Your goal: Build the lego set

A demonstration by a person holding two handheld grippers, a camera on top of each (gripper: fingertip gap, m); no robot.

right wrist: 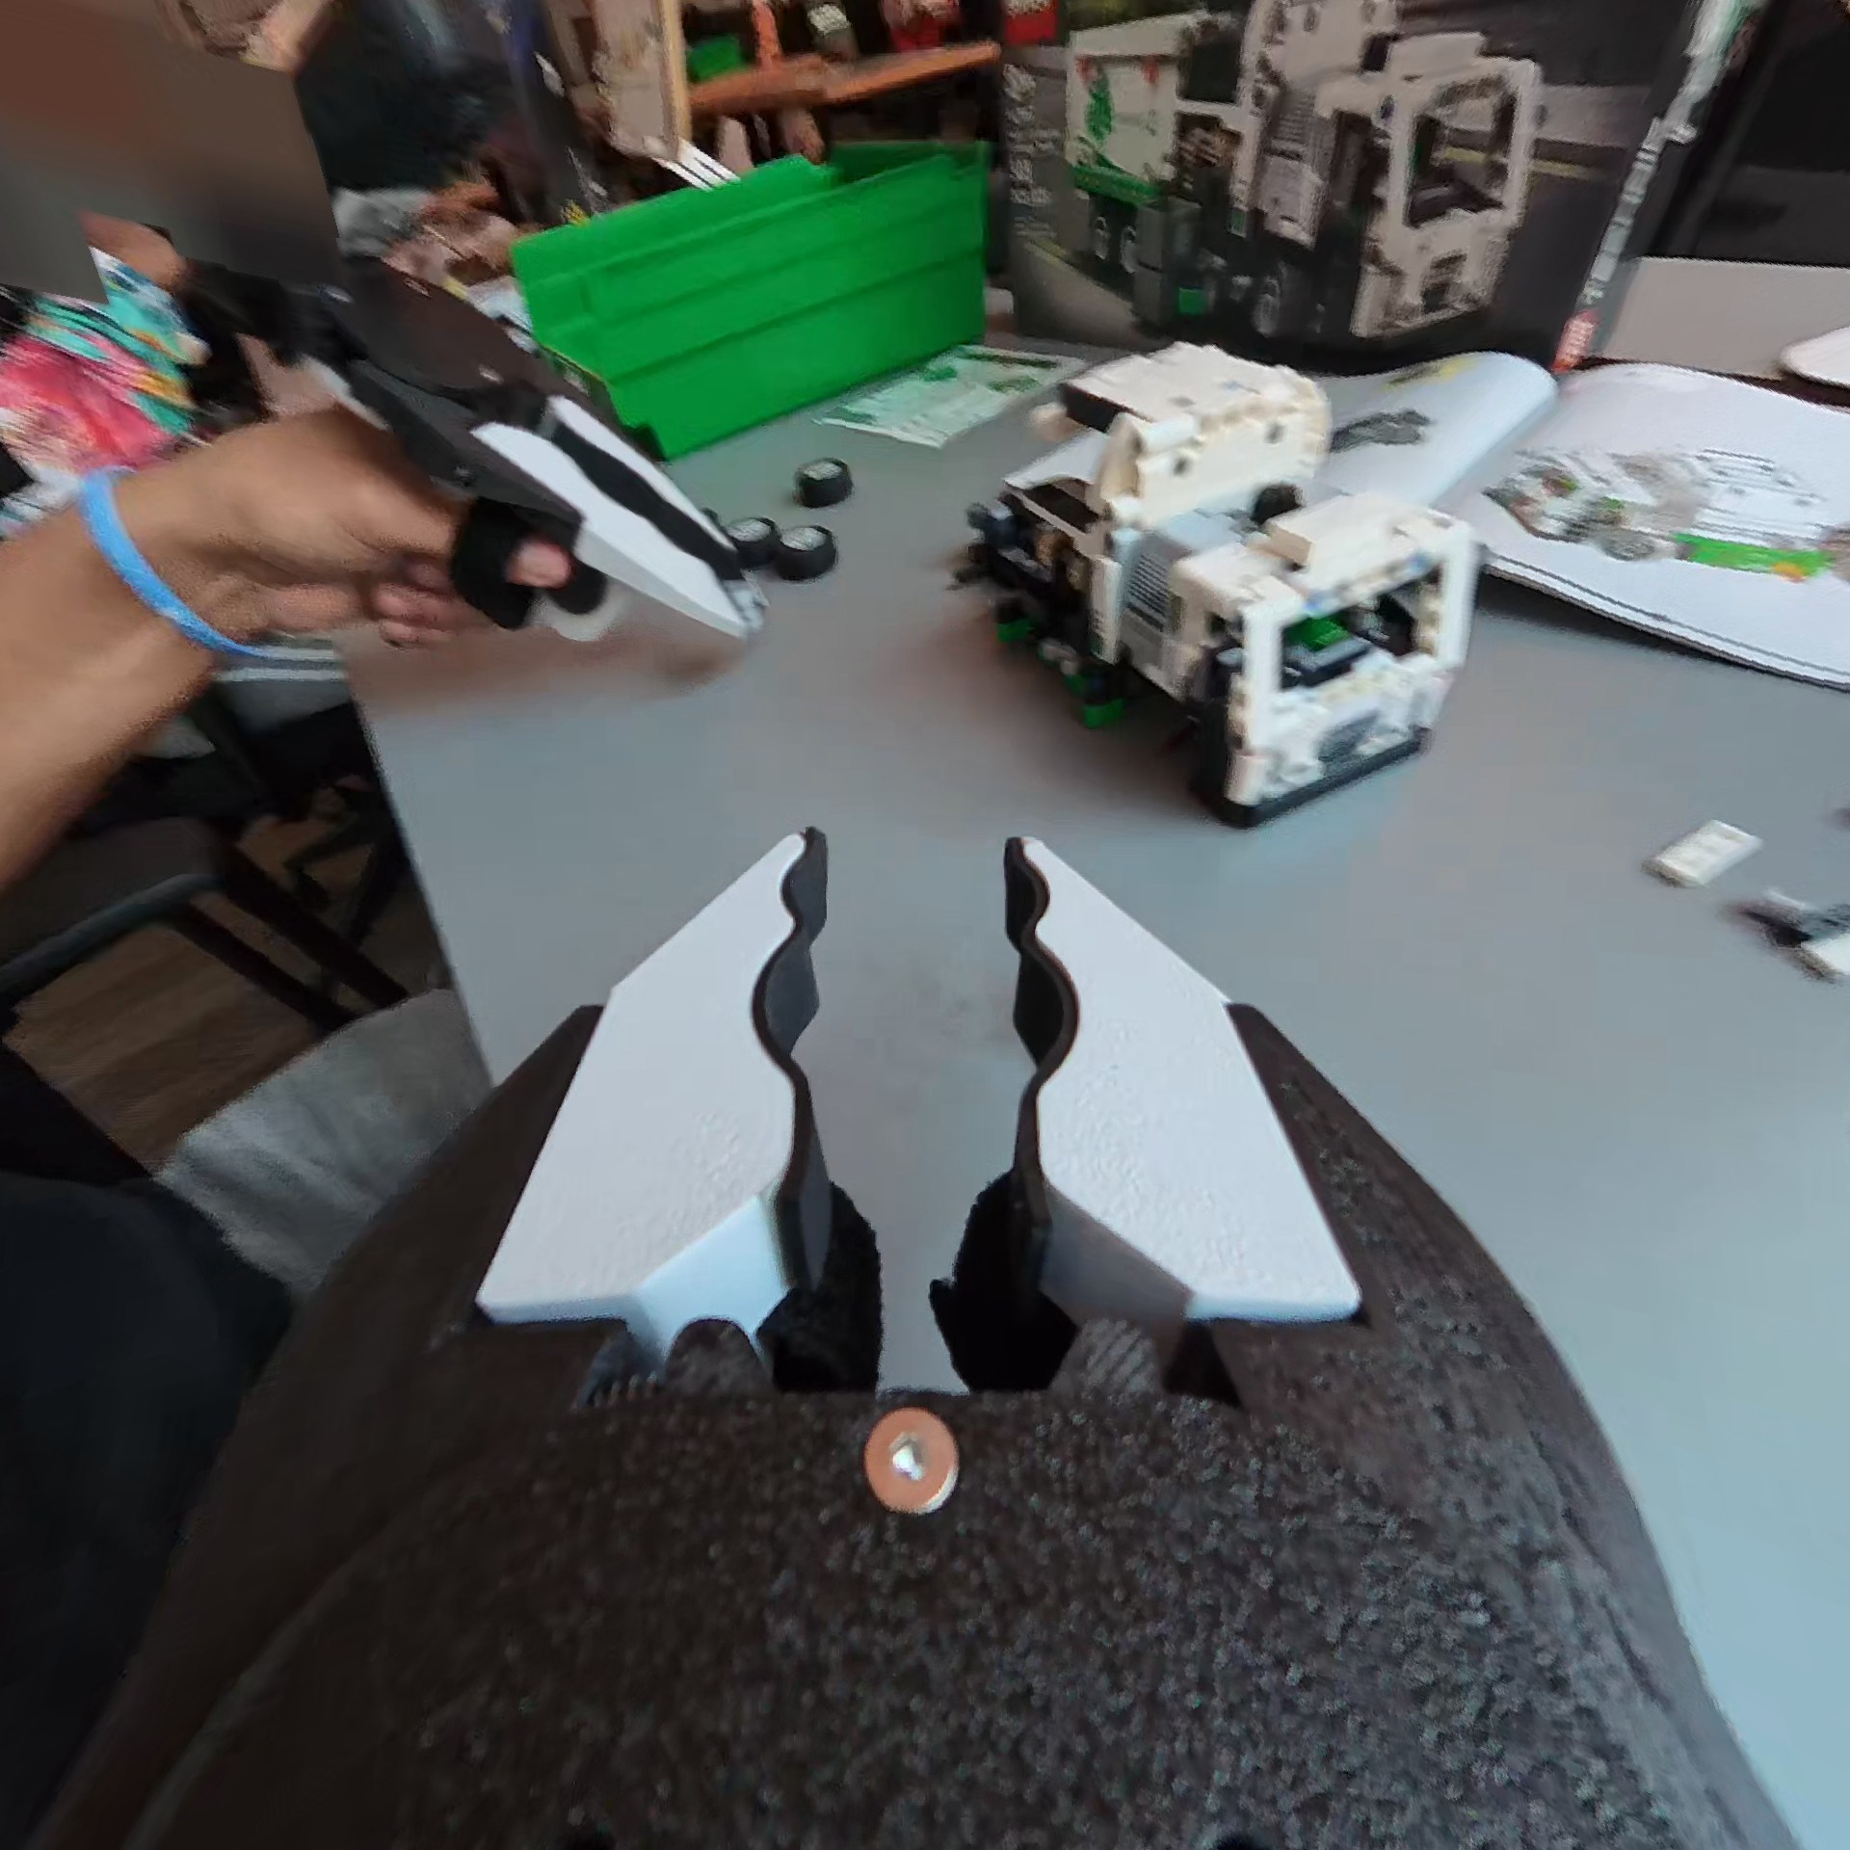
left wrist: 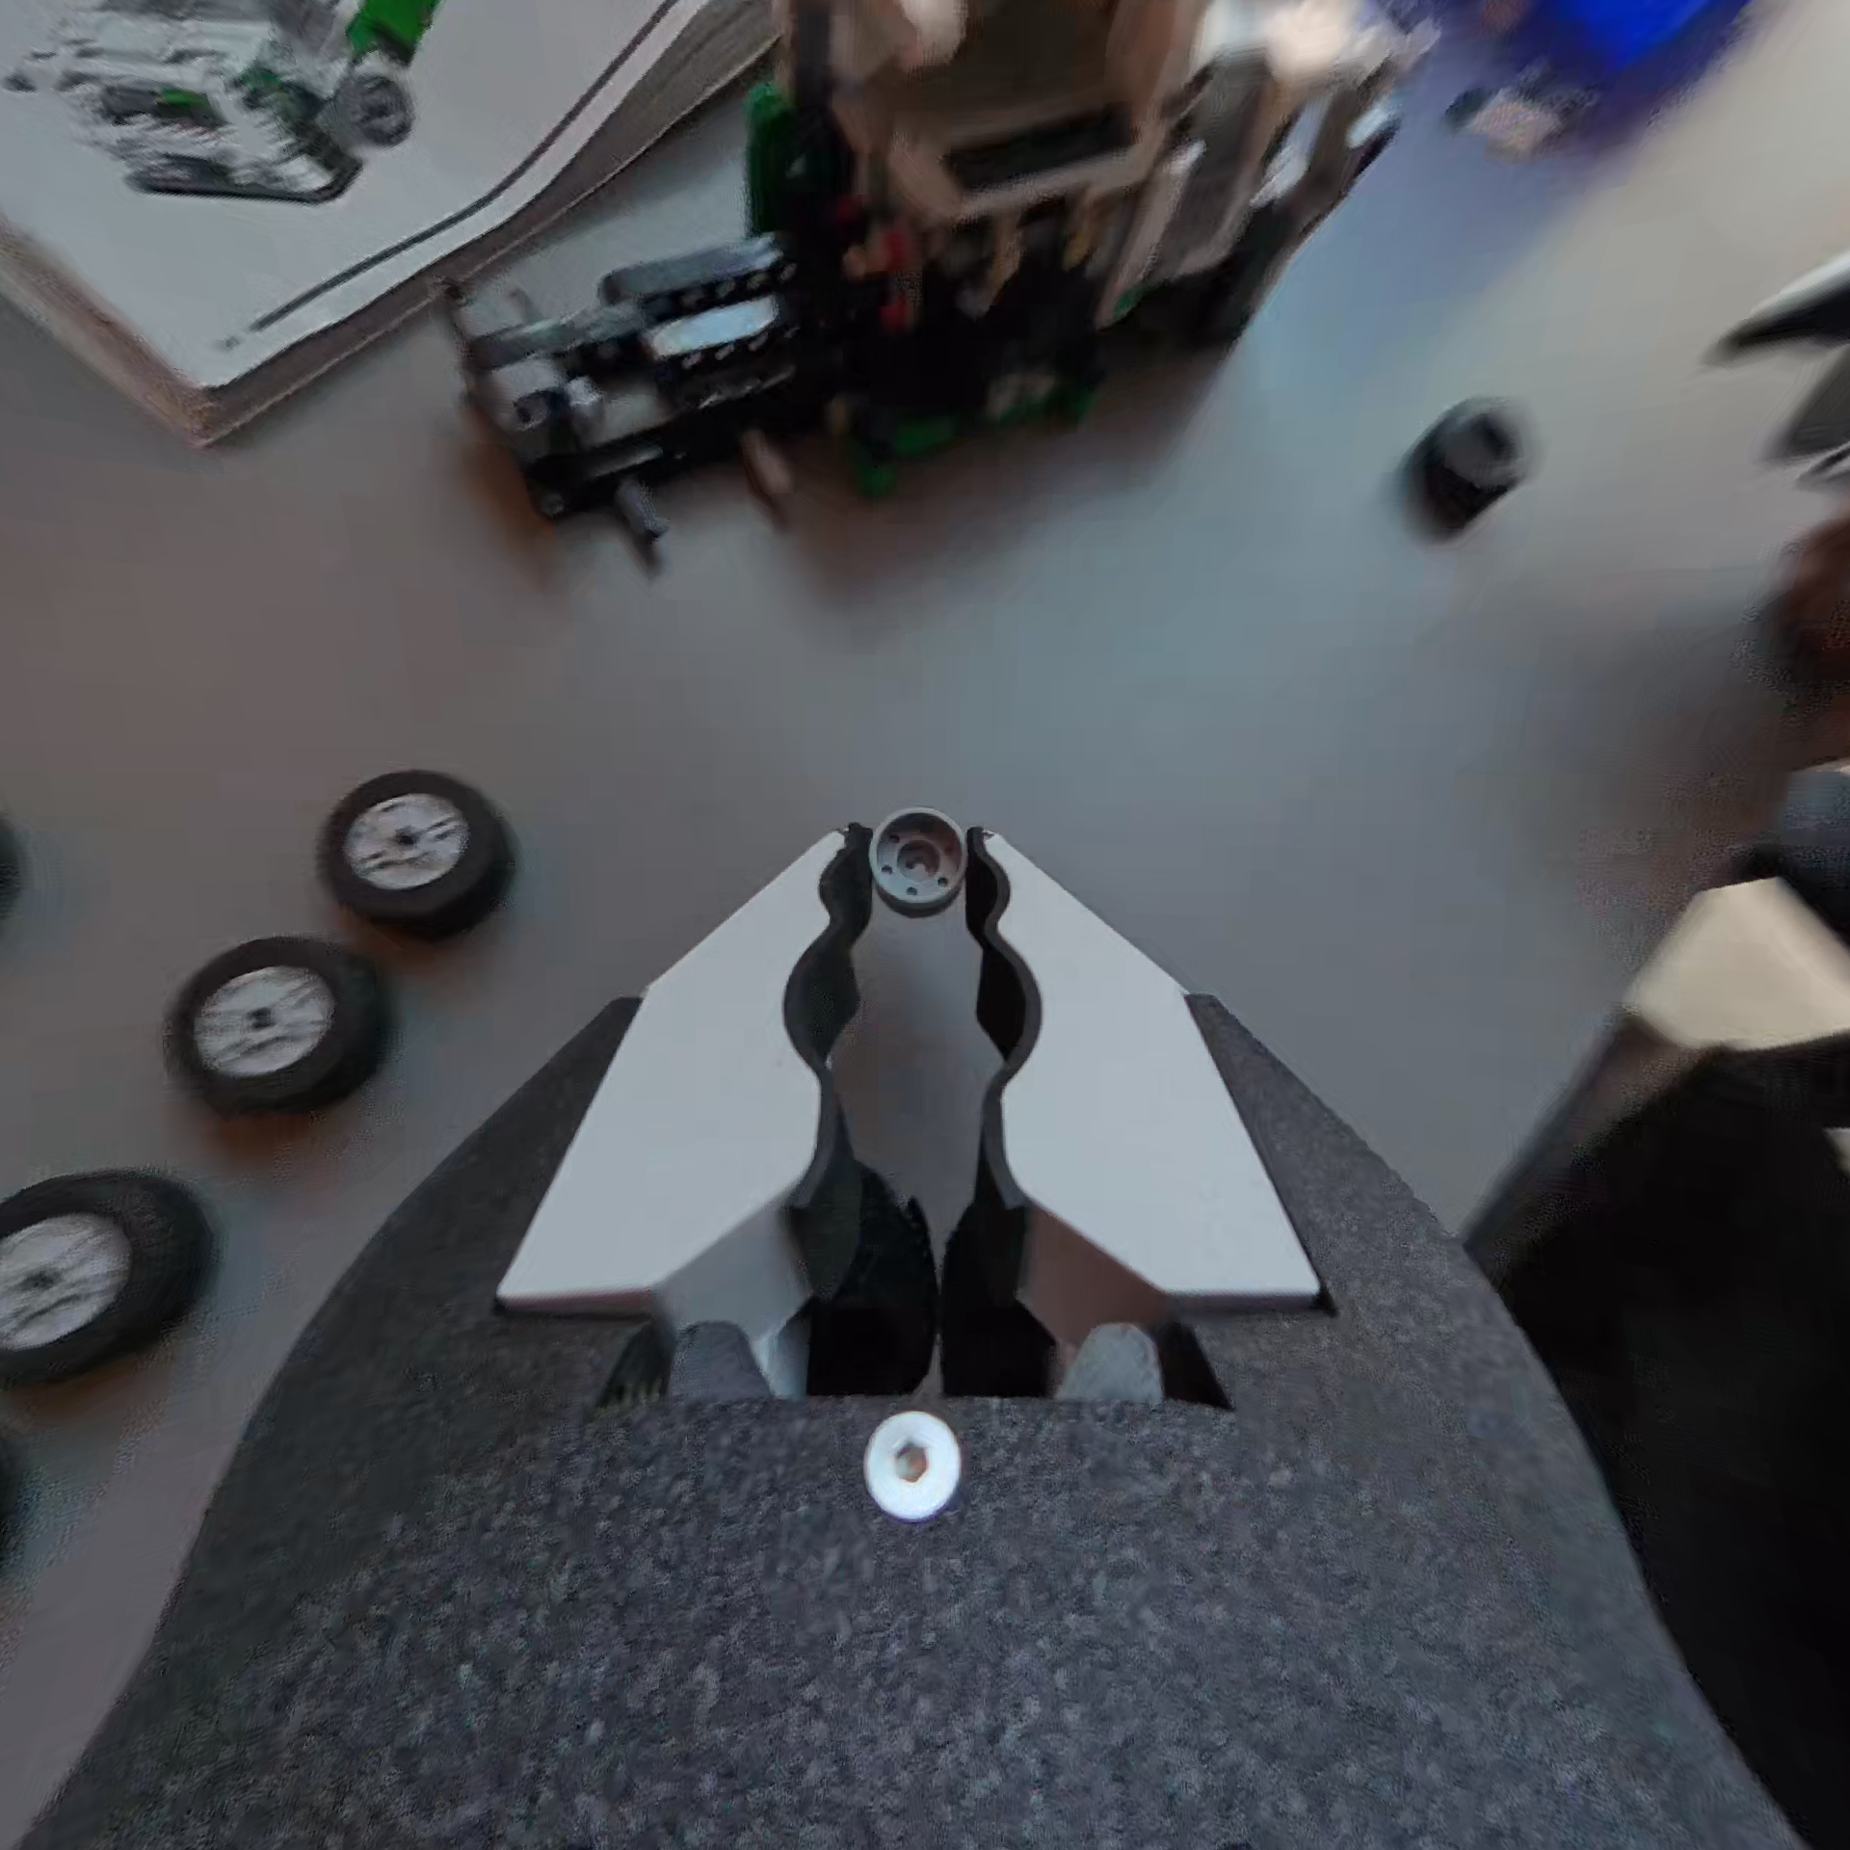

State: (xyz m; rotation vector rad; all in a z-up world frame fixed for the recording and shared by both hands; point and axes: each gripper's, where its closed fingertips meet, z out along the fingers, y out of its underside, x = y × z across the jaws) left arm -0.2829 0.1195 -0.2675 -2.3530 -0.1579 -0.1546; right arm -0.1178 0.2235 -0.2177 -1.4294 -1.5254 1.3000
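Note:
My left gripper [left wrist: 916, 836] is shut on a small grey round wheel hub [left wrist: 917, 861] and holds it above the grey table. It also shows in the right wrist view [right wrist: 746, 611], held by a hand at the left. The partly built white, black and green lego truck [left wrist: 901, 280] stands ahead of it; it also shows in the right wrist view [right wrist: 1221, 571]. Three tyred wheels [left wrist: 415, 851] [left wrist: 275, 1021] [left wrist: 85, 1271] lie at the left. A loose black tyre [left wrist: 1467, 460] lies at the right. My right gripper [right wrist: 916, 851] is open and empty above the table's near part.
An open instruction booklet [left wrist: 250, 170] lies at the back left; it also shows in the right wrist view [right wrist: 1652, 501]. A green bin [right wrist: 761, 280] and the set's box [right wrist: 1321, 160] stand at the back. Small loose pieces [right wrist: 1702, 851] lie at the right. The table's left edge [right wrist: 400, 801] is close. Spacing between my two grippers at the tips: around 20 cm.

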